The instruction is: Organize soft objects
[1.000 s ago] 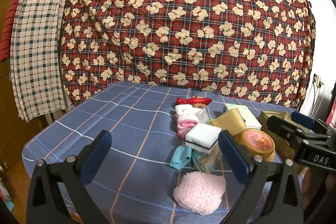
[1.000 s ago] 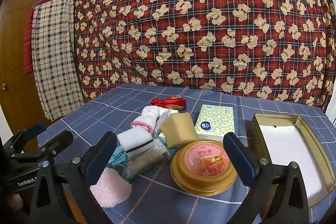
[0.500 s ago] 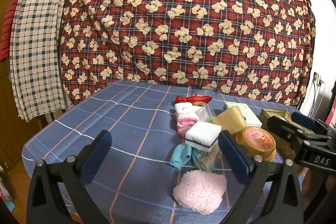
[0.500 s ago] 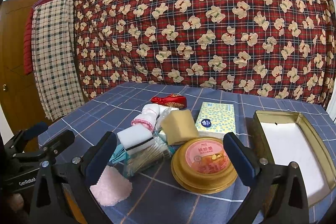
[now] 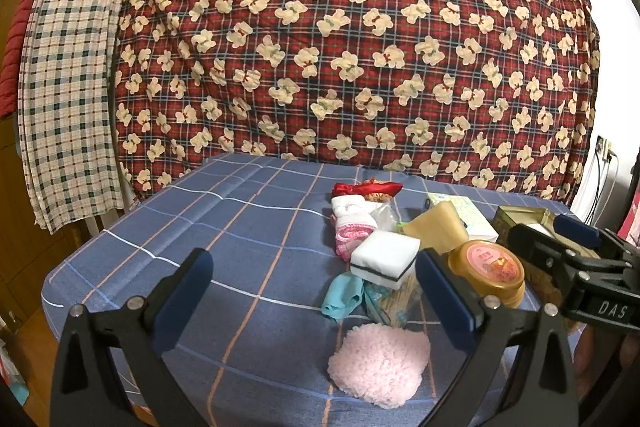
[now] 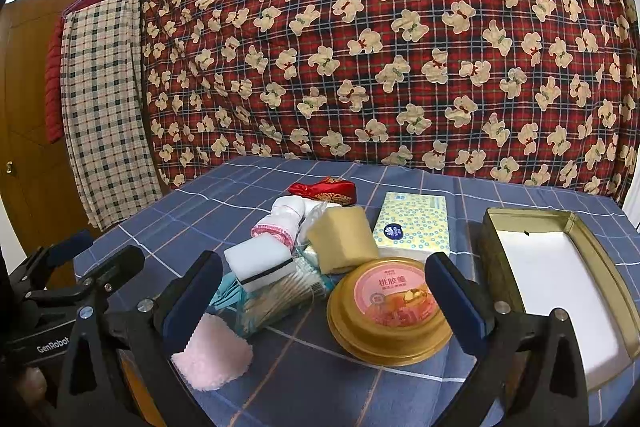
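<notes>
A pile of small items lies on the blue checked table (image 5: 224,227). A fluffy pink pad (image 5: 380,363) (image 6: 212,351) sits nearest. Behind it are a teal cloth (image 5: 340,295), a white sponge with a black stripe (image 5: 384,259) (image 6: 260,261), a yellow sponge (image 6: 342,239), rolled pink-white socks (image 5: 352,227) (image 6: 280,219) and a red embroidered pouch (image 6: 324,189). My left gripper (image 5: 312,295) is open, empty, above the table's near edge. My right gripper (image 6: 324,295) is open too, with a round gold tin (image 6: 390,311) seen between its fingers but not held.
An open gold rectangular tin (image 6: 560,283) with a white lining stands at the right. A patterned tissue pack (image 6: 414,223) lies behind the round tin, and a clear bag of cotton swabs (image 6: 280,299) under the white sponge. A teddy-bear quilt (image 5: 352,59) hangs behind; a checked cloth (image 5: 68,87) hangs left.
Both views have tilted slightly downward and drawn a little nearer the pile. No object has moved, and both grippers stay open.
</notes>
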A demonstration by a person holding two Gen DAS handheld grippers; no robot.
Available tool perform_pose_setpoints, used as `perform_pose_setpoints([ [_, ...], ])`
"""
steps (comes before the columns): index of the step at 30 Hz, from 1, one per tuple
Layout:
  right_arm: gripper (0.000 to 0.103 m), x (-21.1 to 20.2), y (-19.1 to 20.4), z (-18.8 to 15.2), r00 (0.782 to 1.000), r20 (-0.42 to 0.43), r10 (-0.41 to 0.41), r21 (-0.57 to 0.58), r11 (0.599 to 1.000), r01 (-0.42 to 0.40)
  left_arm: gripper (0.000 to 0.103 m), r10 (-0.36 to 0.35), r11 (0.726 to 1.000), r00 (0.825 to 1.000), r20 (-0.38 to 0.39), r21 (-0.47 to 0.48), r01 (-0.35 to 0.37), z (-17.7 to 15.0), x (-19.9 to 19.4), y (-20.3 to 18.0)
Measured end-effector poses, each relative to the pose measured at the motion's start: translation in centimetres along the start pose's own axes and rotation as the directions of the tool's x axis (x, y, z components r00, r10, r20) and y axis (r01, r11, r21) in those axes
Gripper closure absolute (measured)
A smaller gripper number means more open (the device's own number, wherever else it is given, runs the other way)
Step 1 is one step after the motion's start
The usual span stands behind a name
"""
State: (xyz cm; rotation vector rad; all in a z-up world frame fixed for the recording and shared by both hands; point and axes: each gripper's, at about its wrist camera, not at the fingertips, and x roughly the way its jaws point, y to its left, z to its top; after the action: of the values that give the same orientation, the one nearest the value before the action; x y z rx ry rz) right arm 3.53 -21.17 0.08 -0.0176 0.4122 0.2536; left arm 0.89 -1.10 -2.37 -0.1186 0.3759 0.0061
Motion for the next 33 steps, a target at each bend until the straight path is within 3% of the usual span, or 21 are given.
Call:
perform_pose_setpoints([
  [33,0.001,0.2,-0.2,-1.3,1.000,-0.006,0.001,0.012,1.000,-0.001,0.000,0.003,1.000,1.000,-0.014,0.016,-0.003,-1.2,0.3,-0.6],
])
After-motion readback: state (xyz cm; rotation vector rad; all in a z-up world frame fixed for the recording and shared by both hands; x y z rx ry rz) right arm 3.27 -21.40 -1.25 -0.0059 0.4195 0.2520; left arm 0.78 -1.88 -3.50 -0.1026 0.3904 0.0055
